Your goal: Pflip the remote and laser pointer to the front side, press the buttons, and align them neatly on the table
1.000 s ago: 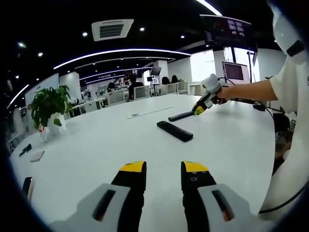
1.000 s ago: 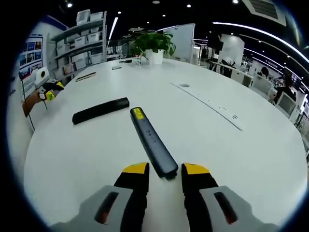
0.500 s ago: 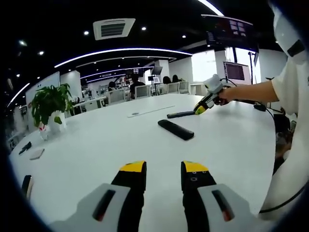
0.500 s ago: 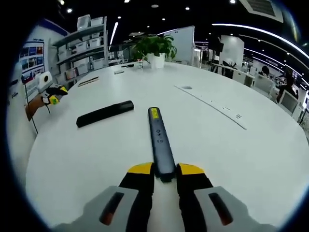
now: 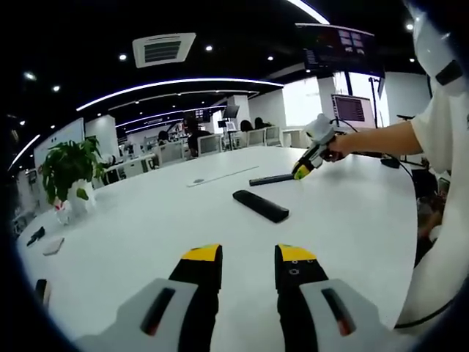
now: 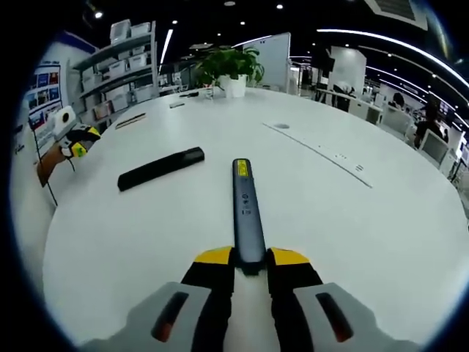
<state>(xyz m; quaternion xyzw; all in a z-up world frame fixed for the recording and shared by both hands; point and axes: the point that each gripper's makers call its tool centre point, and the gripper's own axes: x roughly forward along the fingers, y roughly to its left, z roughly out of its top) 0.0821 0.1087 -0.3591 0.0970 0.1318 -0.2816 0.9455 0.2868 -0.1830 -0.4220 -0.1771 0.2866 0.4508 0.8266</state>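
**Right claw clamped on the pointer, remote lying free**

In the right gripper view the right claw (image 6: 249,262) is clamped on the near end of the laser pointer (image 6: 246,209), which runs straight up the frame's centre with its yellow label at the far end. The remote (image 6: 161,168) lies left of it, apart, with bare white table (image 6: 352,242) on every side. A potted plant (image 6: 229,70) stands at the far edge, top centre. In the left gripper view the left claw (image 5: 249,262) hangs apart over bare table at the bottom; the remote (image 5: 261,206) lies at mid-frame.
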